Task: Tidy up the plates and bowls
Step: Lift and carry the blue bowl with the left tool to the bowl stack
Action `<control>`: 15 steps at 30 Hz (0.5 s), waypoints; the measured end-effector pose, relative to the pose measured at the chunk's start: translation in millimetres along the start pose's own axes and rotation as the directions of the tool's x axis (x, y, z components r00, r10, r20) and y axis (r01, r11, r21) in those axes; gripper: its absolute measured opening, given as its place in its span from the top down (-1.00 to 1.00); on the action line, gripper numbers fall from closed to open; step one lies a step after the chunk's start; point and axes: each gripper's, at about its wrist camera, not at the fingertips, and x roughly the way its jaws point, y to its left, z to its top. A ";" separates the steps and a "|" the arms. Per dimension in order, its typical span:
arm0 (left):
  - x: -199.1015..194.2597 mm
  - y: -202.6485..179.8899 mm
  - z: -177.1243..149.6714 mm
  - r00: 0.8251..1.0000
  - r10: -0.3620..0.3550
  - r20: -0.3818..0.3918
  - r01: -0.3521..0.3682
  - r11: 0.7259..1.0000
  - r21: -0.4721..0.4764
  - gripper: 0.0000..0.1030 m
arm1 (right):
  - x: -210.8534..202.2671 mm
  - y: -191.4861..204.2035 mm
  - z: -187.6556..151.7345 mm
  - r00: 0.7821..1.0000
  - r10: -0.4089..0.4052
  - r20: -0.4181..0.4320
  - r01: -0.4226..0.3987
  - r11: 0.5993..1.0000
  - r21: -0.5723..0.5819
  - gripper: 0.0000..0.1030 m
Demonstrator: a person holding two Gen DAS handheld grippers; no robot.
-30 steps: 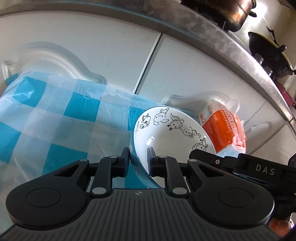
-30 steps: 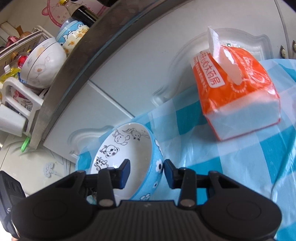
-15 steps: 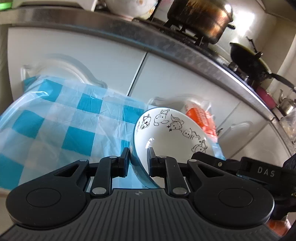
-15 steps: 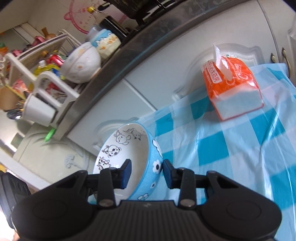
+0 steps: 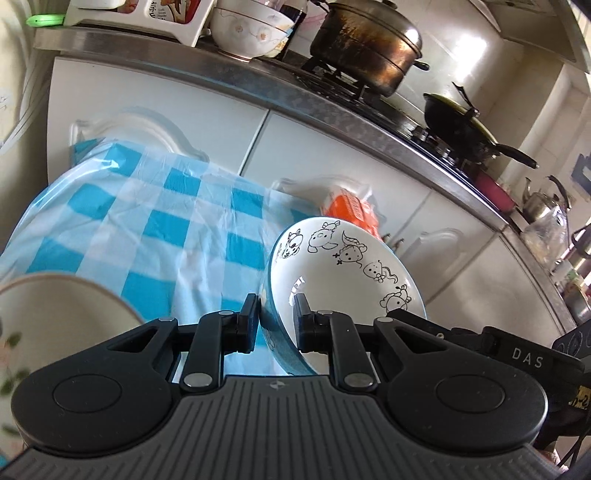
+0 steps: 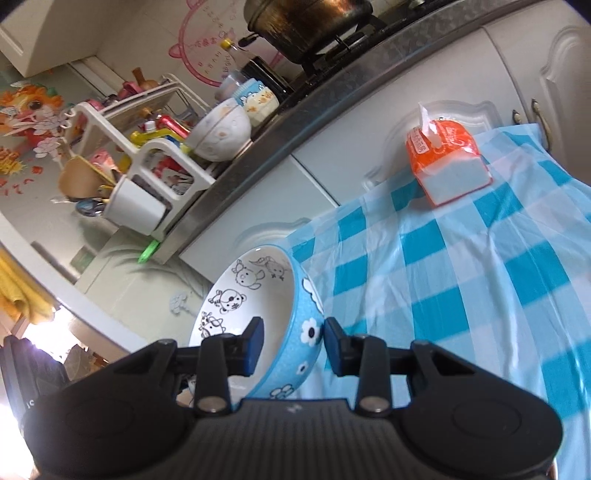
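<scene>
- Blue outside and white inside, the bowl [image 5: 343, 273] carries black cartoon animals on its inner wall and white flowers on its outer wall [image 6: 308, 332].
- It hangs tilted above the checked cloth [image 5: 173, 229], held at two opposite parts of its rim.
- Left hand-held gripper [image 5: 277, 323] is closed narrowly on the rim, one finger inside and one outside.
- Right hand-held gripper [image 6: 291, 343] straddles the rim likewise; whether its pads press the wall, one cannot tell.
- A cream flowered dish [image 5: 48, 317] shows at the left view's lower left edge.
- An orange tissue pack [image 6: 445, 162] sits on the cloth near the cabinet doors.
- Behind, the tabletop [image 5: 229, 79] bears a dark pot [image 5: 365, 44] and a white bowl [image 5: 251, 27].
</scene>
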 end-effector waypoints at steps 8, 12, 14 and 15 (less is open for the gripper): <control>-28.3 -14.8 -29.4 0.999 -0.052 -0.005 0.052 0.999 -0.003 0.67 | -54.8 1.2 -32.9 0.997 0.025 0.070 -0.027 0.999 0.026 0.31; -35.5 -23.5 -45.7 0.997 -0.073 -0.008 0.073 0.997 0.004 0.67 | -78.4 -3.9 -49.0 0.994 0.023 0.103 -0.029 0.998 0.052 0.31; -36.5 -28.3 -53.9 0.997 -0.080 -0.018 0.081 0.997 0.008 0.67 | -89.4 -6.6 -56.8 0.993 0.011 0.120 -0.018 0.998 0.056 0.28; -36.4 -31.6 -58.1 0.996 -0.083 -0.022 0.084 0.996 0.013 0.67 | -94.6 -9.0 -60.6 0.992 0.004 0.127 -0.013 0.998 0.063 0.28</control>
